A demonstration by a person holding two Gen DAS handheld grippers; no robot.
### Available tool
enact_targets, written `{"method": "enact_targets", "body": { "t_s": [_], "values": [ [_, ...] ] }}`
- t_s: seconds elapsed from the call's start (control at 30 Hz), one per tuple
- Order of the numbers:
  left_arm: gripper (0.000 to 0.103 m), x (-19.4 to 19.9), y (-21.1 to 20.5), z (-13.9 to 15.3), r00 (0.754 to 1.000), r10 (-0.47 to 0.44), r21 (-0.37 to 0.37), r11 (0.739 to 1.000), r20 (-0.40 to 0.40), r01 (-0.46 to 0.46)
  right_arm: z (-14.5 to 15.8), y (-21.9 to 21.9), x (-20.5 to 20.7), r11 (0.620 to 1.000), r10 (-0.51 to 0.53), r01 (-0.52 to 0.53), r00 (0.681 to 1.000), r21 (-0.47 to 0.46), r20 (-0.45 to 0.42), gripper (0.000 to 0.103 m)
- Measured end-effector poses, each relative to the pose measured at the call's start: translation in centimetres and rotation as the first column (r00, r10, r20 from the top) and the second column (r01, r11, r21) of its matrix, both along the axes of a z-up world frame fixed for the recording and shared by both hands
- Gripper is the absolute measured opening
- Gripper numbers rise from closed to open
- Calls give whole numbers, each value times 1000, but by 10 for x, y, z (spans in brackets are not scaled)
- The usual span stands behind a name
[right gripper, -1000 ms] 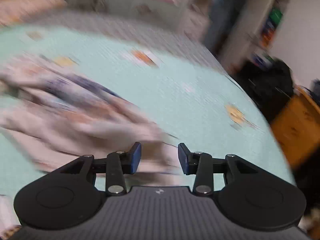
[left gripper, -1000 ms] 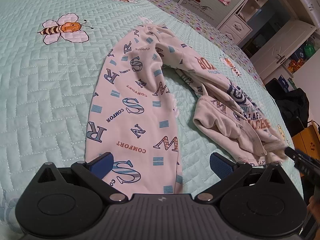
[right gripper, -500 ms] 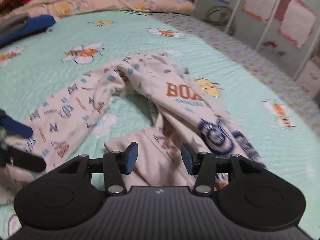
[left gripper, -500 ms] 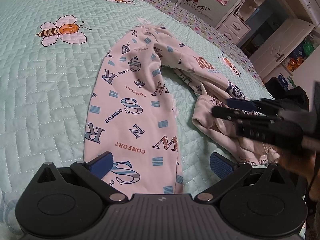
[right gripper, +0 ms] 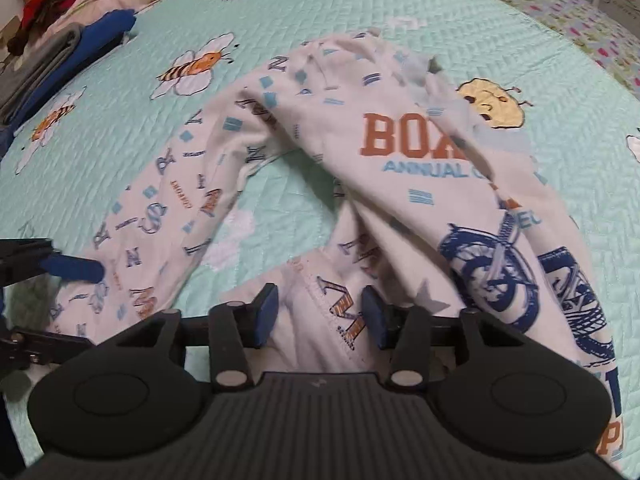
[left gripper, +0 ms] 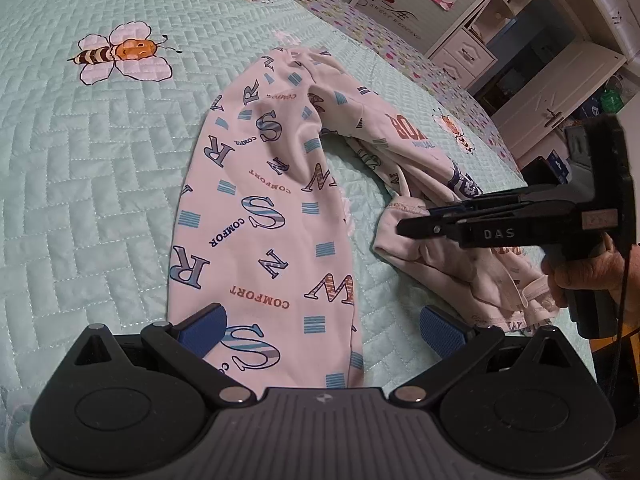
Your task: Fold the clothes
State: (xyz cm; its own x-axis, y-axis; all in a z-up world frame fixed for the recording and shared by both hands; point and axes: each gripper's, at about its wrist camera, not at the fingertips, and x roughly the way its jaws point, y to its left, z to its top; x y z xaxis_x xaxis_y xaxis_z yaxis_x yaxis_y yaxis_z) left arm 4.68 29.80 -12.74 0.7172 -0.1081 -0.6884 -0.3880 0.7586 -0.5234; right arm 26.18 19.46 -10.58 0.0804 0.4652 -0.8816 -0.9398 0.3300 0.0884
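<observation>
A pale pink garment [left gripper: 276, 208] printed with letters lies bent in an arc on the teal quilted bedspread [left gripper: 80, 168]. One long end runs toward my left gripper [left gripper: 322, 330], which hovers open over it with a blue pad on each side. The other end is bunched at the right, and its stitched hem [right gripper: 320, 300] lies between the pads of my right gripper [right gripper: 320, 314]. Those jaws are closing and the pads still stand apart from the cloth. In the left wrist view the right gripper [left gripper: 404, 226] reaches in from the right, tilted down.
A person's hand [left gripper: 580, 276] holds the right gripper's handle. Folded dark and blue clothes [right gripper: 60, 52] lie at the far left of the bed. White cabinets and drawers [left gripper: 560, 68] stand beyond the bed's far right edge.
The right gripper swung in from the right, tipped downward and settled over the bunched hem. The left gripper and the garment stayed where they were.
</observation>
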Motion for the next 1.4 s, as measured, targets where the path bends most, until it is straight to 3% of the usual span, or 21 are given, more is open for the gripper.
{"method": "enact_targets", "body": {
  "t_s": [0.03,0.3,0.47,0.57,0.67,0.8,0.87,0.93,1.0,1.1,1.13,1.2,1.27,1.33,1.4],
  "values": [
    [102,0,1,0,1000,1,-3,1000,1,-1,3,3,-8,1000,15,-15,999,-7,41,6],
    [102,-7,12,2,999,47,-59,997,26,-45,39,-8,-95,993,86,-105,946,44,314,6],
    [102,-20,29,10,985,150,-70,987,82,-145,88,-61,-148,978,67,-133,928,158,366,6],
    [102,-24,32,17,980,155,-55,987,125,-150,114,-89,-176,965,31,-129,920,228,391,6],
    [102,-23,29,24,980,132,10,991,148,-135,126,-105,-198,954,31,-150,912,260,410,7],
    [102,-22,22,32,978,90,113,987,187,-112,87,-100,-220,972,213,-235,893,6,396,17],
    [102,-21,12,36,978,35,191,979,207,-76,73,-107,-222,983,173,-184,908,-7,383,24],
    [102,-21,-2,41,974,-30,303,952,223,-40,71,-122,-218,994,36,-71,936,86,350,41],
    [102,-23,-19,44,962,-120,421,907,244,7,69,-144,-213,972,-151,91,948,217,280,55],
    [102,-32,-45,47,917,-304,594,798,259,97,55,-185,-202,861,-391,345,919,374,52,65],
    [102,-37,-55,46,891,-374,657,744,256,123,48,-201,-198,809,-450,426,892,406,-38,66],
    [102,-50,-76,40,832,-504,783,605,233,147,35,-232,-192,698,-522,548,830,460,-197,66],
    [102,-61,-95,34,773,-606,872,464,187,153,23,-258,-193,591,-576,634,764,498,-289,66],
    [102,-65,-106,27,745,-653,912,377,137,163,10,-279,-191,513,-611,690,712,511,-347,66],
    [100,-65,-112,21,723,-686,922,326,80,207,-4,-295,-189,452,-636,733,664,508,-392,66]
  ]
}}
